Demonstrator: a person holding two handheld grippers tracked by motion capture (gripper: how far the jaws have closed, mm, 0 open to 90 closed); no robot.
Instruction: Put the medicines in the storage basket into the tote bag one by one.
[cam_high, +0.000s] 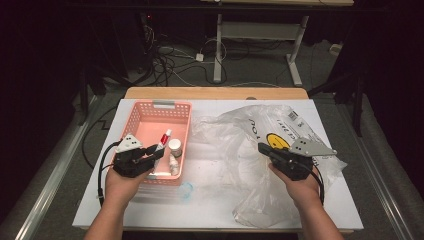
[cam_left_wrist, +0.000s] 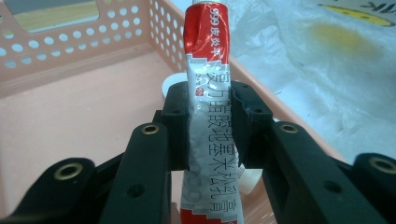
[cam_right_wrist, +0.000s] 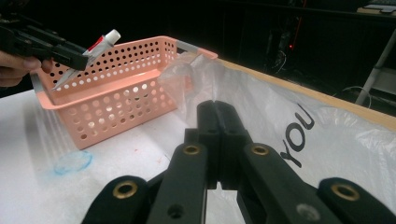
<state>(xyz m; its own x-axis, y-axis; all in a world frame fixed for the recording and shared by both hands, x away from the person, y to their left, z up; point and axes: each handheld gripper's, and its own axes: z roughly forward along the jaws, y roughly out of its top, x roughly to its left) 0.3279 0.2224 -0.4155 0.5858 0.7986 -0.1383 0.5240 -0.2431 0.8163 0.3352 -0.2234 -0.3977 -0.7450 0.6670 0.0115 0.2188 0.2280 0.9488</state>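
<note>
From the high view, the left gripper (cam_high: 156, 151) hung over the pink basket (cam_high: 181, 106), and a white bottle (cam_high: 175, 146) stood just beyond its jaws. The right gripper (cam_high: 263, 148) hovered above the clear plastic bag (cam_high: 235, 130) on the white surface (cam_high: 210, 210).

In the left gripper view, the jaws were clamped on a red-and-white ointment tube (cam_left_wrist: 209, 93), which stuck out past them.

In the right gripper view, the jaws were pressed together, holding nothing, with the bag just ahead.

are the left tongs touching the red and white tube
Touching. In the left gripper view the left tongs have both jaws pressed flat against the sides of the tube, with no gap at either side.
</note>
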